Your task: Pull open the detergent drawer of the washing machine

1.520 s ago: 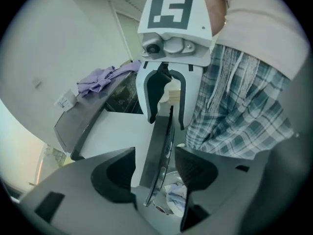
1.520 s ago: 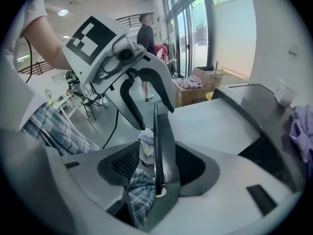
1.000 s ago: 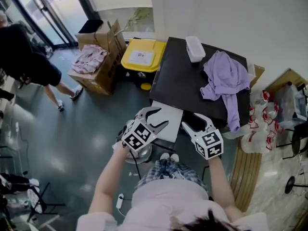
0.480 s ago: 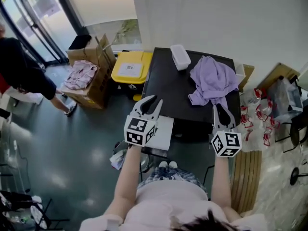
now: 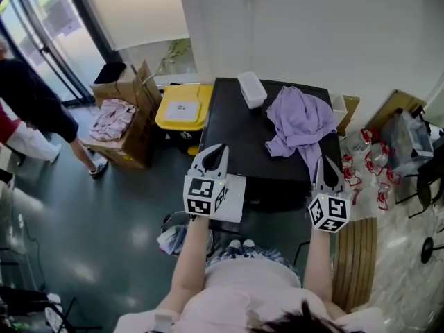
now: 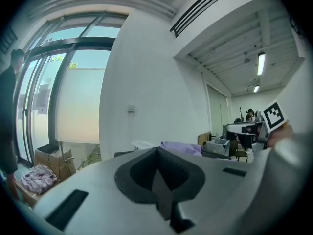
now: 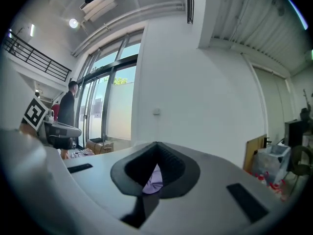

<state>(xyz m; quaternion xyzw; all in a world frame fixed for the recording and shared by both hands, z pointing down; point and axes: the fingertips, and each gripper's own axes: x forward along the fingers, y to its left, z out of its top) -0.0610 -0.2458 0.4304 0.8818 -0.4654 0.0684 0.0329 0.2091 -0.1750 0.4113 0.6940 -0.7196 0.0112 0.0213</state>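
No legible text is found. A white label (image 5: 182,107) is seen on the yellow bin (image 5: 165,121), but its print cannot be read.

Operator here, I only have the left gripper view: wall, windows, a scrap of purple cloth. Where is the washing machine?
Observer: Head view shows the washing machine directly ahead, the left claw and right claw tips over its front edge.
Operator: Anything on its front?
Observer: A white panel juts out at the front left, beside the left claw; I can't tell whether it's the drawer.
Operator: Right claw?
Observer: Shut, empty.
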